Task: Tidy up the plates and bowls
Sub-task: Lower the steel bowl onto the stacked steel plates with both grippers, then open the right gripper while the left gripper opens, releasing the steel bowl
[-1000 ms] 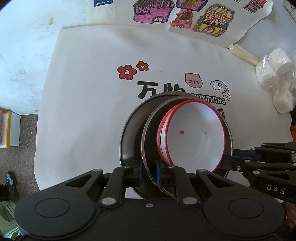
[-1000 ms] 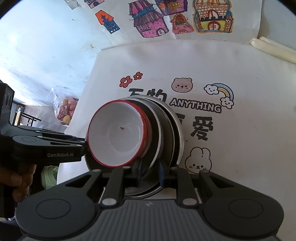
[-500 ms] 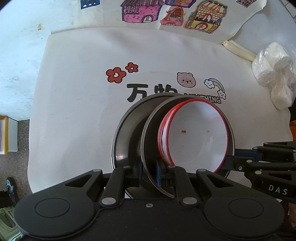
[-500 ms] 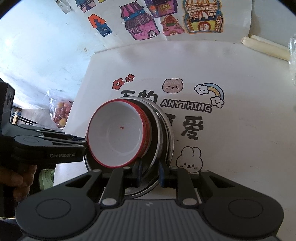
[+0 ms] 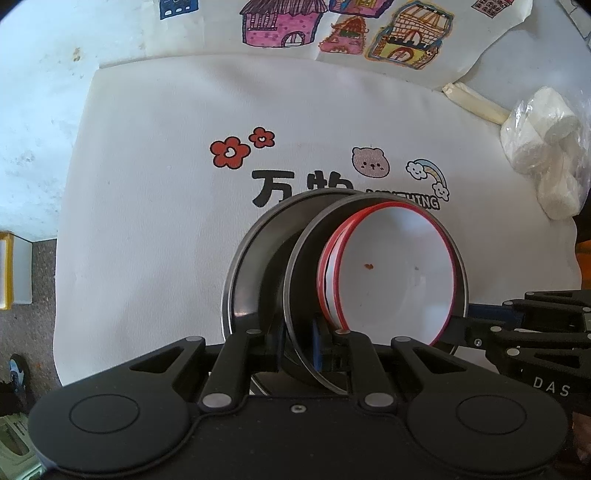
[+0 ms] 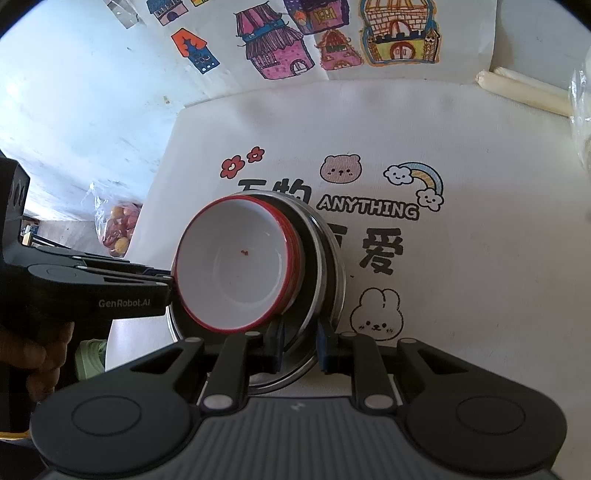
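Note:
A stack of two steel plates (image 5: 258, 266) (image 6: 325, 266) with white red-rimmed bowls (image 5: 399, 273) (image 6: 236, 266) nested on top is held above the white printed cloth (image 5: 155, 177). My left gripper (image 5: 299, 343) is shut on the near rim of the steel plates. My right gripper (image 6: 299, 343) is shut on the plates' rim from the opposite side. Each gripper shows in the other's view, the right one at the right edge (image 5: 517, 325) and the left one at the left edge (image 6: 110, 284).
Children's house drawings (image 5: 343, 33) lie at the far end of the table. A plastic bag of white rolls (image 5: 546, 147) sits at the right. A rolled white item (image 6: 524, 88) lies by the cloth's far corner. A bag of fruit (image 6: 118, 232) lies beyond the left table edge.
Both grippers, holding the stack, have drawn back slightly and risen; more of the cloth's print shows in both views. The grips are unchanged.

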Tool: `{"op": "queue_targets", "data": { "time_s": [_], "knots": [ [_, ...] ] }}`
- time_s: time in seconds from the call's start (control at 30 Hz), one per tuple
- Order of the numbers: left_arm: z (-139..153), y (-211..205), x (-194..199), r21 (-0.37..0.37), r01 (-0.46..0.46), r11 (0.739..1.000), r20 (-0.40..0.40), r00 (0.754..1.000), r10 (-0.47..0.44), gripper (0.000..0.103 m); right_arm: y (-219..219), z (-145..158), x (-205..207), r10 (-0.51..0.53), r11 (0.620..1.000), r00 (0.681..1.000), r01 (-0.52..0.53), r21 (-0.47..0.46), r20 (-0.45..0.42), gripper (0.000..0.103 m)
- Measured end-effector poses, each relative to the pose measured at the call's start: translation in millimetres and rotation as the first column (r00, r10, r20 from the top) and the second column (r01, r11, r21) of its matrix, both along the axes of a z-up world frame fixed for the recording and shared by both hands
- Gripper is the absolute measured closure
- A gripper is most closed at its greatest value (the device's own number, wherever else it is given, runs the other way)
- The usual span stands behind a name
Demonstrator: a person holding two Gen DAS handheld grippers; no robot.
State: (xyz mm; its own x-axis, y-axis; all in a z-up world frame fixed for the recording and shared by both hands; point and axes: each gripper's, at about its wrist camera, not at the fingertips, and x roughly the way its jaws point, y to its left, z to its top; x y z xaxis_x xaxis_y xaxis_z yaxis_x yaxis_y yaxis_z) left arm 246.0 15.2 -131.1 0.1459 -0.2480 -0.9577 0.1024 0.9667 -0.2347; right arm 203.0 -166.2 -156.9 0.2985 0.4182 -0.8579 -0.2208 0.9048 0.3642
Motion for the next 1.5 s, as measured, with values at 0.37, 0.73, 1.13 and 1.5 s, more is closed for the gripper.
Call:
{"op": "queue_targets", "data": {
  "time_s": [0.37, 0.73, 1.13, 1.5],
  "knots": [
    [-1, 1, 0, -0.003, 0.008, 1.000, 0.000, 1.000, -0.008, 0.088, 2, -1, -3, -0.024, 1.000, 1.000, 0.024, 0.012, -0.003, 0.082],
    [0, -3, -1, 0.010, 0.028, 1.000, 0.012, 1.000, -0.028, 0.089, 2, -2, -8, -0.065, 0.998, 0.998, 0.065, 0.006, 0.011, 0.082],
    [2, -3, -7, 0.028, 0.038, 0.999, 0.029, 0.999, -0.039, 0.079, 7, 1, -14, -0.098, 0.995, 0.994, 0.099, -0.022, 0.047, 0.080],
    [10, -3, -19, 0.071, 0.086, 0.994, 0.076, 0.993, -0.091, 0.059, 2, 10, -33, -0.173, 0.983, 0.979, 0.178, -0.036, 0.107, 0.055]
  ]
}}
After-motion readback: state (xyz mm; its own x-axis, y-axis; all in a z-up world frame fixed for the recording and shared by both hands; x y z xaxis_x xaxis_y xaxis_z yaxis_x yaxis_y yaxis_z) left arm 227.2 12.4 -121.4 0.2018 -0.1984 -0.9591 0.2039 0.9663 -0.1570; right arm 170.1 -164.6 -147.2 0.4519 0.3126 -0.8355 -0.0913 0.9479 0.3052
